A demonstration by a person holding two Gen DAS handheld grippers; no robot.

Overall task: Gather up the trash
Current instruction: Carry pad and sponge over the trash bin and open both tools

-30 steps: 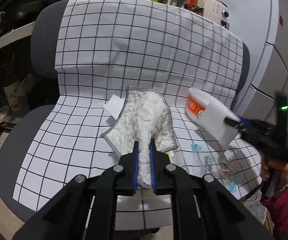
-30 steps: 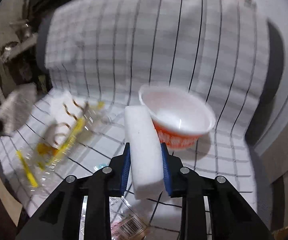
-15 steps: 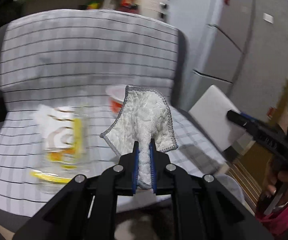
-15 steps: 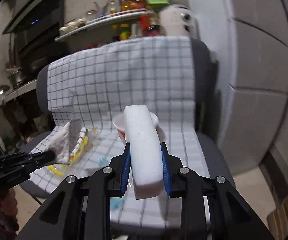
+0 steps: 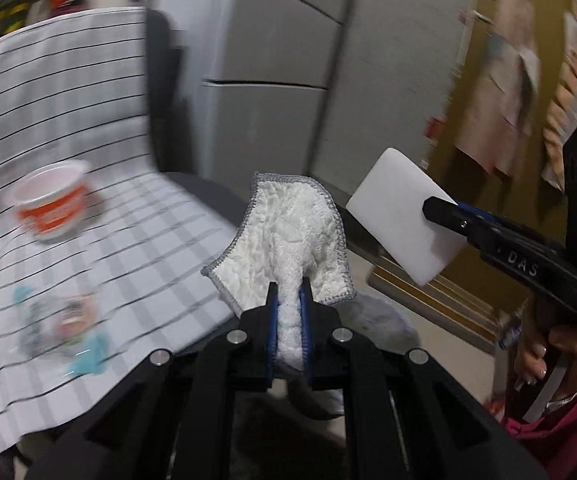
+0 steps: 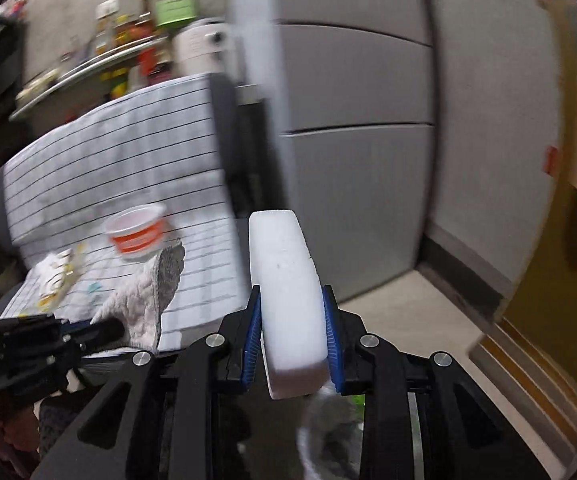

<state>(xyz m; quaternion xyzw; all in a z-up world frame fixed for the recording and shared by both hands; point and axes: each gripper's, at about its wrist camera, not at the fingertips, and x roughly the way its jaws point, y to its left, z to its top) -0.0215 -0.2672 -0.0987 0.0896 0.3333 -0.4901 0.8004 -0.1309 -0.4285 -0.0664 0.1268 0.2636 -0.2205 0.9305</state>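
— Cabinets (image 6: 352, 92) in grey are seen in both views; what is shown by only one?
— A cluttered shelf (image 6: 88, 64) above the checked cloth (image 6: 128, 168) is caught only by the right wrist view, along with pale floor (image 6: 400, 312). Papers pinned to a yellow-brown wall (image 5: 464, 120) are given only by the left wrist view.
— And on the cloth?
— An orange-and-white cup (image 5: 50, 208) is seen standing there in both views, with blurred wrappers (image 5: 68, 320) nearer the edge.
— How are the claws described?
— The left claw (image 5: 288, 296) is pressed tight on a white towel (image 5: 288, 232), held in the air off the cloth's edge. The right claw (image 6: 291, 320) is clamped on a white foam block (image 6: 284, 280), also in the air, beside the cabinets. A hand (image 5: 556, 348) on the right claw's grip is visible only from the left.
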